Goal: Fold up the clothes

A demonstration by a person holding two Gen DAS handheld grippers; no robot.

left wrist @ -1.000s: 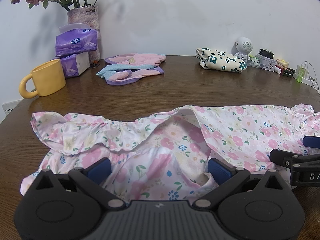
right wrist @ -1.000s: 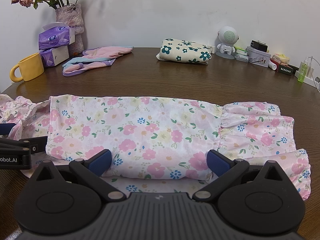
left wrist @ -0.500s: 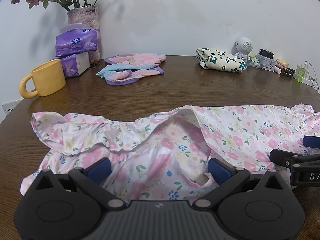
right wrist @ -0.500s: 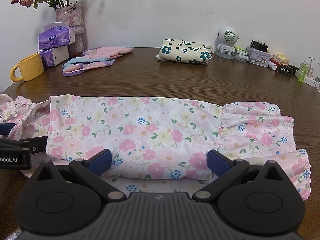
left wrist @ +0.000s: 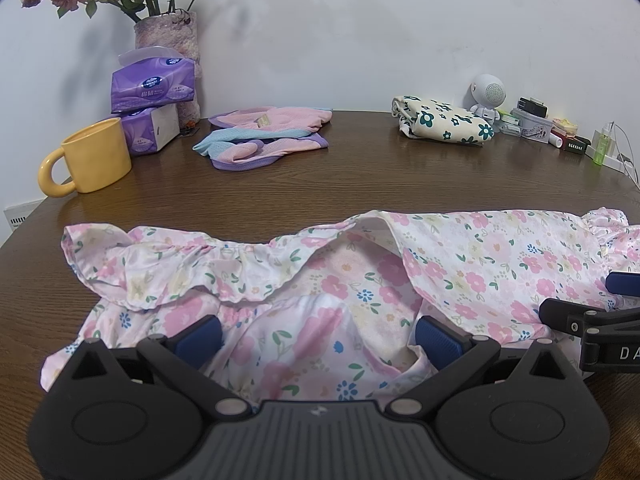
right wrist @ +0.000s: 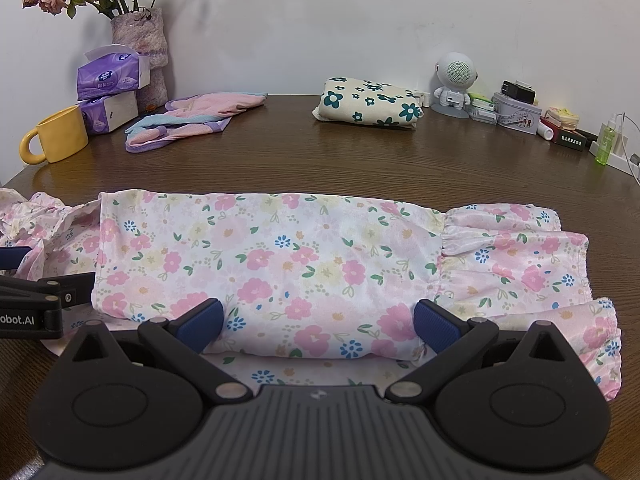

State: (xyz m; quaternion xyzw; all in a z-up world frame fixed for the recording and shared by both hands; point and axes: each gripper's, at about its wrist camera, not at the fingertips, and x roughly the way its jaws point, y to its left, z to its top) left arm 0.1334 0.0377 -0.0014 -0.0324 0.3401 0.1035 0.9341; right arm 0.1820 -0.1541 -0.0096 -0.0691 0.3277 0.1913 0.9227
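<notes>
Mid-fold, by my reading: the floral garment (right wrist: 304, 256) lies along the near edge of the wooden table (right wrist: 360, 160), in front of the cream flowered bundle (right wrist: 368, 102), one long side turned over into a band. Left gripper (left wrist: 318, 336) and right gripper (right wrist: 318, 326) sit low at its near hem, jaws spread wide, holding nothing. Next likely a pinch on that hem; the ruffled end toward the yellow mug (left wrist: 88, 156) is rumpled and wants smoothing, and the thin, glossy cloth looks slippery.
</notes>
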